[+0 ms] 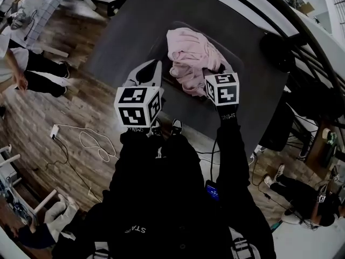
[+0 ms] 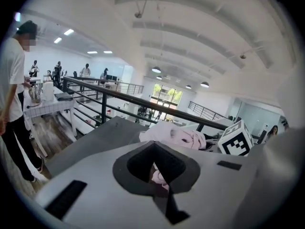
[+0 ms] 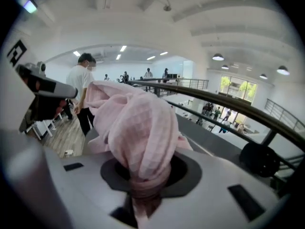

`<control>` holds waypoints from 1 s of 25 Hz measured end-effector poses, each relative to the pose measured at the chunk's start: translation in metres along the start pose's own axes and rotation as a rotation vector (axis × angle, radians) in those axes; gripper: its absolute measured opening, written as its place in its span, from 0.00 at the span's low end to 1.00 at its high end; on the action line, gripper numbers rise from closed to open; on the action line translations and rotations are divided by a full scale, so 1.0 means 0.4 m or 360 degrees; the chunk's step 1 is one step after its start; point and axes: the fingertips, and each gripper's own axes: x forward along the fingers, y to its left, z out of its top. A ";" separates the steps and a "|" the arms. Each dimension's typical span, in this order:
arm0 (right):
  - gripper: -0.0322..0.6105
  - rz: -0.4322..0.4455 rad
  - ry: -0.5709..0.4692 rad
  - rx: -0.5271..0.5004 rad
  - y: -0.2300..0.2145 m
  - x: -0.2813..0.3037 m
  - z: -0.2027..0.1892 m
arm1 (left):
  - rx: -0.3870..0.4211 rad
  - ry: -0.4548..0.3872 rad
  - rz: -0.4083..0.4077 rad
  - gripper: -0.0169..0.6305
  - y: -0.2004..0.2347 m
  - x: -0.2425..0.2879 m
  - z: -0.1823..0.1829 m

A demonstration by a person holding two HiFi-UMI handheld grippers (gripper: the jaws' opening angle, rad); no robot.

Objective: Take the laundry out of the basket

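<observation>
A heap of pink laundry (image 1: 188,58) lies in a dark basket (image 1: 233,55) on the grey table (image 1: 124,31). My right gripper (image 3: 143,194) is shut on a thick twist of the pink cloth (image 3: 133,132), which stands up in front of its camera; in the head view its marker cube (image 1: 222,88) hangs over the heap's near right side. My left gripper (image 1: 152,69) reaches to the basket's left rim. Its jaws are closed to a slit, and a small fold of pink cloth (image 2: 158,175) sits pinched in it. The rest of the heap (image 2: 176,136) lies beyond.
A black railing (image 2: 143,101) runs behind the table, and a round black object (image 1: 277,50) sits at the table's right end. One person stands at the left on the wooden floor (image 1: 32,72). White cables (image 1: 91,144) lie on the floor. Another person sits low right (image 1: 302,196).
</observation>
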 end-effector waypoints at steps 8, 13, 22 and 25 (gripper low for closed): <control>0.22 -0.0185 -0.0384 0.0184 -0.021 -0.198 0.196 | 0.0033 -0.0187 -0.0003 0.02 -0.015 -0.065 0.141; 0.22 -0.0261 -0.0527 0.0319 0.015 -0.293 0.246 | 0.0044 -0.0335 0.0016 0.02 -0.007 -0.123 0.207; 0.22 -0.0296 -0.0772 0.0453 0.061 -0.432 0.333 | 0.0136 -0.0490 -0.0034 0.02 -0.033 -0.205 0.300; 0.22 -0.0309 -0.0868 0.0484 0.075 -0.473 0.361 | 0.0164 -0.0554 -0.0045 0.02 -0.036 -0.236 0.326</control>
